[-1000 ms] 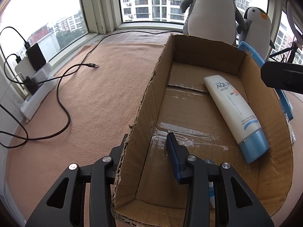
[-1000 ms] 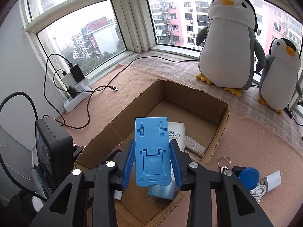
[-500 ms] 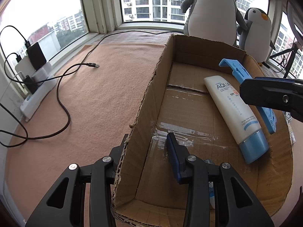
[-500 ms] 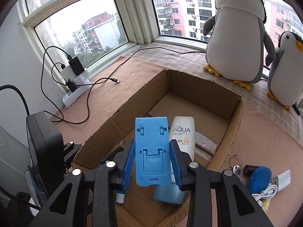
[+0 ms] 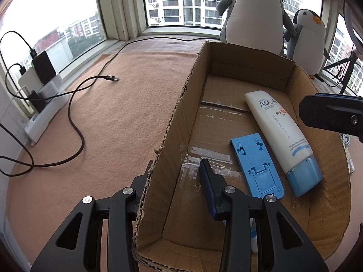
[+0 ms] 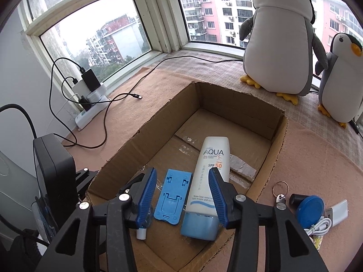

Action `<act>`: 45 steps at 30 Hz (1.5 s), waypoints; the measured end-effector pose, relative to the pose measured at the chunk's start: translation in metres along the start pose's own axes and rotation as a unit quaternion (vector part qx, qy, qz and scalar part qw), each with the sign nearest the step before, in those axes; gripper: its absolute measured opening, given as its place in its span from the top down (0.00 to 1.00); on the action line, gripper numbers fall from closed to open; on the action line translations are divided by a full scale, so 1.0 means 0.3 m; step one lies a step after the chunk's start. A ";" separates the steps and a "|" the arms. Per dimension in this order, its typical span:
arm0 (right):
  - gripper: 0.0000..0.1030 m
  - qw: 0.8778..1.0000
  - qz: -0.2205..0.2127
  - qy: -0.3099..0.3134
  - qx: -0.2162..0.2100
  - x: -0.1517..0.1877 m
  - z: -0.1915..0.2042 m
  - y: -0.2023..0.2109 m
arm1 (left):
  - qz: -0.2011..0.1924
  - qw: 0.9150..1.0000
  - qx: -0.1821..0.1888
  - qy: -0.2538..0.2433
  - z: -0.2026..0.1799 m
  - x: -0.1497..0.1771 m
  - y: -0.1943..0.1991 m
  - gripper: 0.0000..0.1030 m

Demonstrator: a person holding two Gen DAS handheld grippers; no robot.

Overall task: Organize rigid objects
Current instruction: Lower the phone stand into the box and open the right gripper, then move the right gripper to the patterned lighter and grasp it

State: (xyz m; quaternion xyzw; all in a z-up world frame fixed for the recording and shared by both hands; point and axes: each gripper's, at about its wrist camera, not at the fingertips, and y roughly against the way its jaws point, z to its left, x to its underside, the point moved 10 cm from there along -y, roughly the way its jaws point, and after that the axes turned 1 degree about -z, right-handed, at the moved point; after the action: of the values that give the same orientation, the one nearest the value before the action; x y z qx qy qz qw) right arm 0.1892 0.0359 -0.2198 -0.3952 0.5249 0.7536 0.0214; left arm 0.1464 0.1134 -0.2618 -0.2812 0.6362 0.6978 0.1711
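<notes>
A cardboard box [image 6: 275, 136] is taken as the landmark; it is set on a pinkish-brown cloth [image 5: 109, 117] and its top is open. Flat on the box floor a blue plastic stand [image 6: 173, 196] is laid, and directly beside it a white sunscreen tube [image 6: 209, 176] with a light-blue cap is laid, cap toward the near end of the box. A small white-tipped tube [image 6: 141, 233] is seen at the near-left corner of the box floor, mostly hidden.

The right gripper [image 6: 181, 198] is held above the near end of the box. Its jaws have just been opening and are now apart; nothing is pressed by the blue pads, and the stand and tube are seen below the gap, on the floor.

The left gripper [image 5: 172, 181] is clamped on the left wall of the box: 1 finger is placed outside the wall and 1 blue-padded finger [image 5: 207, 185] inside, with the cardboard edge pinched between them.

To the right of the box, on the cloth, a key ring [image 6: 280, 191], a round blue-lidded item [image 6: 309, 208], a white charger [image 6: 339, 212] and a coiled white cable [image 6: 317, 227] are gathered. Beyond the far end of the box, 2 plush penguins [image 6: 279, 40] are stood by the window. To the left of the box, a black cable [image 6: 109, 113] and a white power strip [image 6: 90, 111] are seen.
</notes>
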 end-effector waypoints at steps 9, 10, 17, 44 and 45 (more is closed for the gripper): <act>0.57 1.000 -0.011 -0.018 0.010 0.021 -0.054 0.058 | 0.000 1.000 -0.001 -0.002 0.001 0.000 0.000 0.64; 0.57 1.000 -0.014 -0.023 0.010 0.024 -0.063 0.069 | 0.000 1.000 -0.002 -0.003 0.001 0.000 0.000 0.64; 0.57 0.998 -0.029 -0.053 0.031 0.073 -0.180 0.163 | 0.001 1.000 -0.003 -0.004 -0.001 -0.001 -0.001 0.64; 0.70 0.985 0.042 -0.104 0.134 0.446 -0.620 0.233 | 0.002 1.000 -0.005 -0.005 0.003 -0.001 0.000 0.64; 0.70 0.985 0.046 -0.101 0.135 0.447 -0.621 0.224 | 0.002 1.000 -0.005 -0.005 0.004 -0.001 0.000 0.64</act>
State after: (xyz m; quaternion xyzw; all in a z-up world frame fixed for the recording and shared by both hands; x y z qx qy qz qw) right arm 0.1739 -0.1959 -0.2761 -0.2860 0.6340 0.7124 0.0932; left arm 0.1464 0.1145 -0.2617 -0.2778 0.6326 0.7023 0.1716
